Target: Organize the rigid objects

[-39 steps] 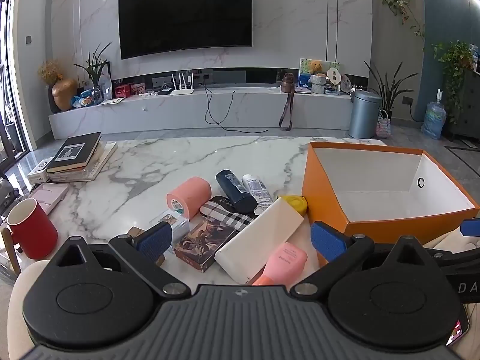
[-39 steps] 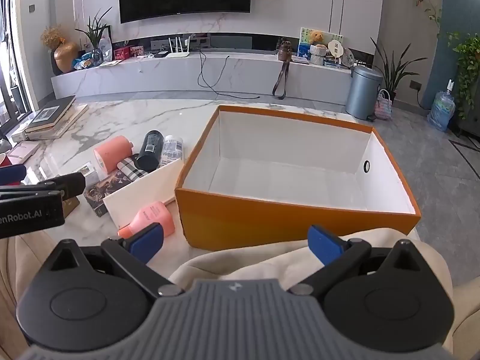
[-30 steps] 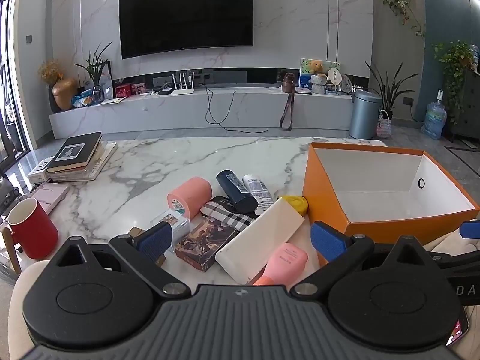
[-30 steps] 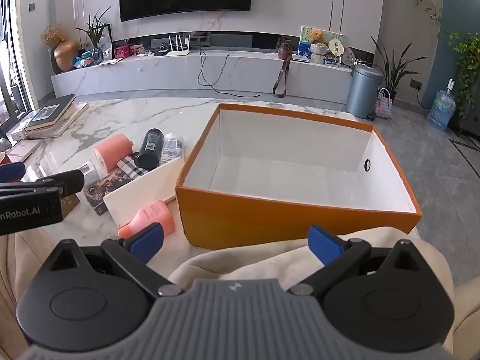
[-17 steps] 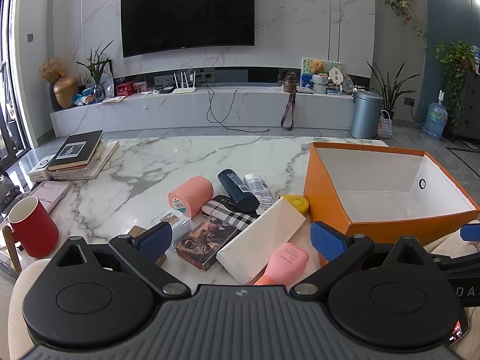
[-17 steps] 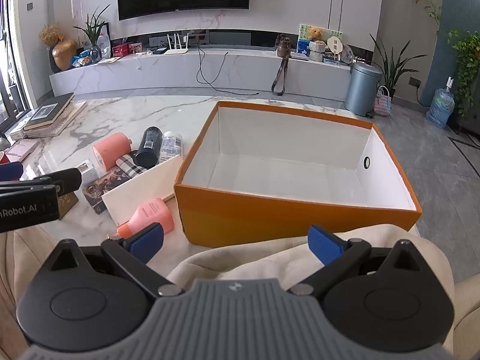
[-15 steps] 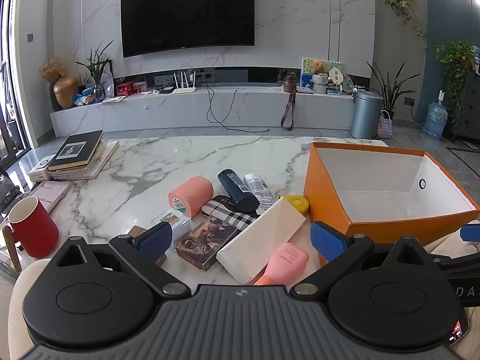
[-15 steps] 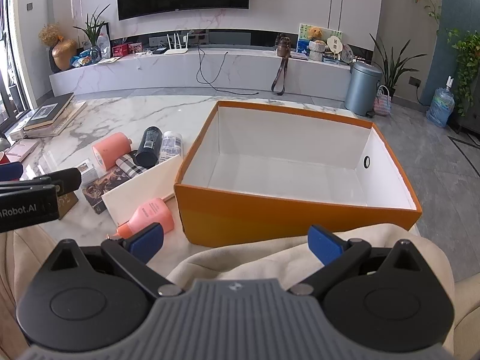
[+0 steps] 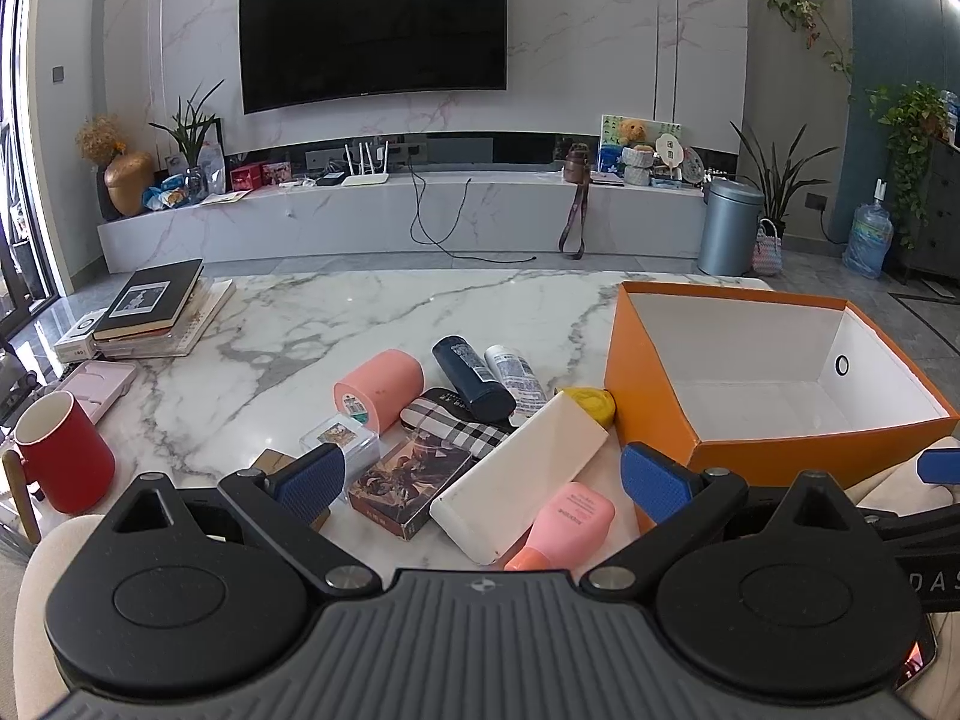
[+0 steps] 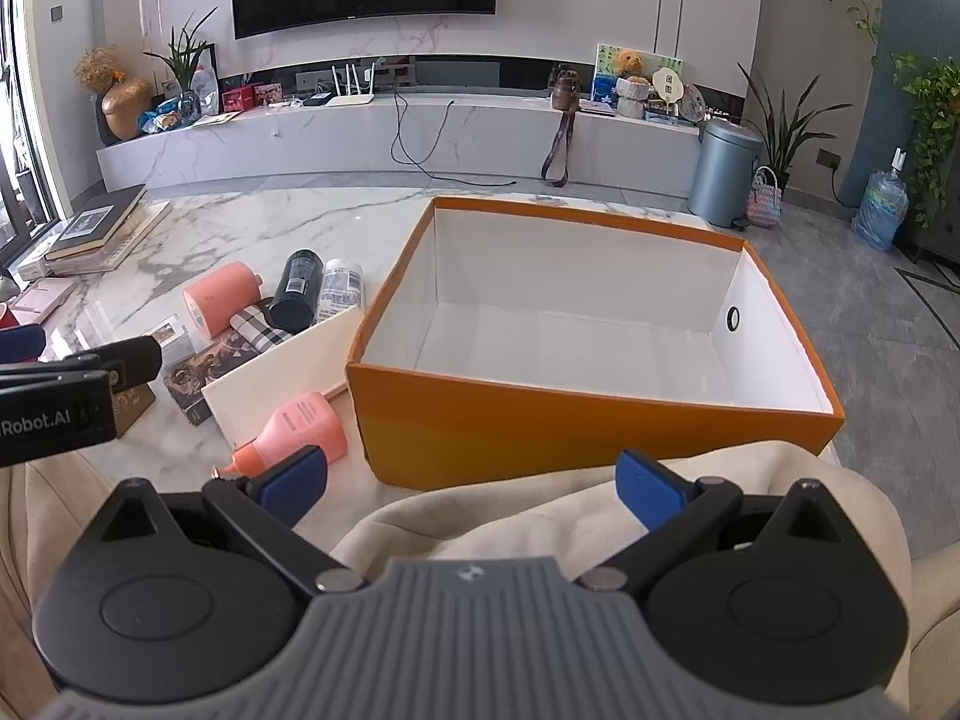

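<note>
The marble counter [image 9: 372, 324] carries everything, and the biggest thing on it is the orange box [image 10: 540, 426], open-topped and white inside, standing at the right side with nothing in it. Just left of the box lies a heap of small goods. The long white box [image 9: 522, 474] leans at a slant across the heap, its upper end near the yellow round object [image 9: 591, 405] that sits against the orange wall. Beside its lower end lies the pink bottle [image 9: 573, 519] on its side, cap toward the camera. Behind them the pink cylinder [image 9: 378, 387] lies on its side, with the dark blue bottle [image 9: 471, 378] and the white labelled bottle [image 9: 516, 375] lying side by side to its right. The checked case [image 9: 462, 429] rests in front of those bottles, and the illustrated card box [image 9: 411, 483] lies just left of the white box, next to a small clear case [image 9: 339, 441].

The left hand-held gripper [image 9: 483, 477] hovers low over the near edge of the heap, jaws spread wide, holding nothing. The right hand-held gripper [image 10: 471, 486] hangs before the orange box's near wall, above cream cloth [image 10: 540, 516], equally wide apart and holding nothing.

A red mug [image 9: 63, 459] stands at the far left, and a stack of books [image 9: 156, 309] lies beyond it.
</note>
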The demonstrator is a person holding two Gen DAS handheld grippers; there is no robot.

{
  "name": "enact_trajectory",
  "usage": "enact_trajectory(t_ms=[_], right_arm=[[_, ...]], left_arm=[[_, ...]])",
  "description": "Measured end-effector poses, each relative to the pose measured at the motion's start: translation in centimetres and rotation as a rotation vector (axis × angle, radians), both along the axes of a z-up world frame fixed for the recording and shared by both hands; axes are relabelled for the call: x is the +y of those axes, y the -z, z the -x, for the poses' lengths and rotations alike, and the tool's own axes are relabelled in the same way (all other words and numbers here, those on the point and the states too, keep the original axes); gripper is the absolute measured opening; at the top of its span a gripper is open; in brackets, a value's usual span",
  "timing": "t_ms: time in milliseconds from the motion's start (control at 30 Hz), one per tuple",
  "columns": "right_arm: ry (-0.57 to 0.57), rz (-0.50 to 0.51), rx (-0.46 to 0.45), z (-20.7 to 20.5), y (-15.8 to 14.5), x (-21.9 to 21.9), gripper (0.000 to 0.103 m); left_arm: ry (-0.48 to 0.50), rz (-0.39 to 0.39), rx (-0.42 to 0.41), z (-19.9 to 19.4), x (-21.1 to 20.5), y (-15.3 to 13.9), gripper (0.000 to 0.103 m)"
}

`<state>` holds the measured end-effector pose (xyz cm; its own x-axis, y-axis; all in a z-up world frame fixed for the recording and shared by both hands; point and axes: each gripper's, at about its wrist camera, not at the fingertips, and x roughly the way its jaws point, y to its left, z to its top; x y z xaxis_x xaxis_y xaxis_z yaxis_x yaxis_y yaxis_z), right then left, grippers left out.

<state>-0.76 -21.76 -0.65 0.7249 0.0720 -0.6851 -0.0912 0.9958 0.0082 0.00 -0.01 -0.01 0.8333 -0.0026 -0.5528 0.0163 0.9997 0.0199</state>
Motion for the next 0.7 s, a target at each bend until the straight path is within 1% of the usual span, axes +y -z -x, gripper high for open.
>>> enact_trajectory(t_ms=[633, 700], right_arm=[[-0.002, 0.003, 0.012, 0.06, 0.14, 0.31, 0.101], [-0.002, -0.002, 0.016, -0.07, 0.20, 0.33, 0.101]], left_arm=[[0.002, -0.002, 0.001, -0.01, 0.01, 0.00, 0.103], [0.003, -0.004, 0.002, 0.04, 0.26, 0.56, 0.103]])
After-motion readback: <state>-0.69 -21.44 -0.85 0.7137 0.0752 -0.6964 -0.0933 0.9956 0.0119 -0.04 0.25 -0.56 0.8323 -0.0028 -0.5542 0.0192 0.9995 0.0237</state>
